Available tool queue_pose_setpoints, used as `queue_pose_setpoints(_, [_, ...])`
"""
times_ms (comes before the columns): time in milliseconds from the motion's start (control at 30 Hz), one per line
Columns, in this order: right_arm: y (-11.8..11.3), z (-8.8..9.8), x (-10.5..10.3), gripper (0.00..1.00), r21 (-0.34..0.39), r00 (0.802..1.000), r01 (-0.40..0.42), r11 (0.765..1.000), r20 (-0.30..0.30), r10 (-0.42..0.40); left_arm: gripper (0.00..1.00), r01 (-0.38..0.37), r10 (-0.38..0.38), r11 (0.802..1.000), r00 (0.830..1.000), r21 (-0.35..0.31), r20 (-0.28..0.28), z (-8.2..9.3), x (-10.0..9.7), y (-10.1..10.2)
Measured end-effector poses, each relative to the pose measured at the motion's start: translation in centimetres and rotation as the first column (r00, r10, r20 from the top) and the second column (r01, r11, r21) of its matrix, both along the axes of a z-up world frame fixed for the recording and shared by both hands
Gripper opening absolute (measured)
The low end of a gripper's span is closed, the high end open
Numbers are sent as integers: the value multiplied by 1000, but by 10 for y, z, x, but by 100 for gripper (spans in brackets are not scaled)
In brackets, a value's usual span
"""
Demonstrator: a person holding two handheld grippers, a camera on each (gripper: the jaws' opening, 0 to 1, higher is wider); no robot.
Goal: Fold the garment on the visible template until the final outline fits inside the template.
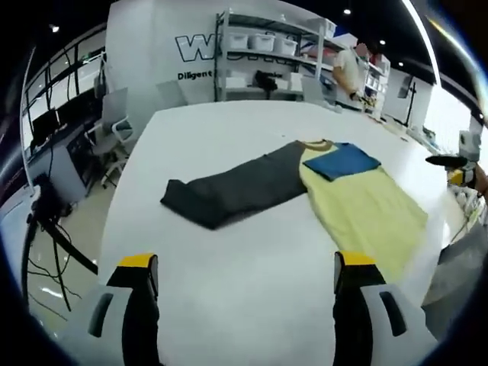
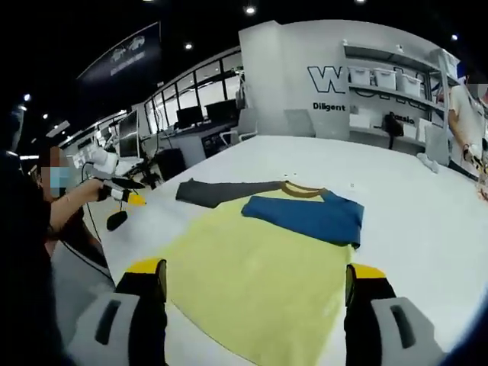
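**One shirt, one sleeve folded, one still out**

One shirt (image 2: pixel 259 282) lies flat on the white table (image 1: pixel 252 305). Its blue sleeve (image 2: pixel 309 216) is folded over the chest, while the grey sleeve (image 1: pixel 229 191) runs straight out sideways. The right gripper (image 2: pixel 255 286) hangs over the yellow hem, jaws wide and empty. The left gripper (image 1: pixel 244 278), also wide and empty, is well short of the grey sleeve but looks like the nearer one to it. I can't make out any template.
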State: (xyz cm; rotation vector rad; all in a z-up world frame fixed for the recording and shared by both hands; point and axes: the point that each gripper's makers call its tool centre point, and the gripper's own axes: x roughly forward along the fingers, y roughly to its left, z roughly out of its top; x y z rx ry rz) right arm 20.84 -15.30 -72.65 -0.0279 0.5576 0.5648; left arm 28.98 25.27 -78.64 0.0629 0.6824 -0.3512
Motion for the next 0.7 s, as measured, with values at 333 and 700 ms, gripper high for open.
queue_pose_setpoints(333, [3, 3, -8, 95, -1, 1000, 5, 1000, 7, -5, 77, -54, 56, 993, 998, -104, 18, 1, 31, 5])
queue_pose_setpoints(700, [-2, 8, -1, 91, -31, 999, 27, 999, 37, -26, 63, -158, 158, 973, 987, -168, -19, -26, 75, 11])
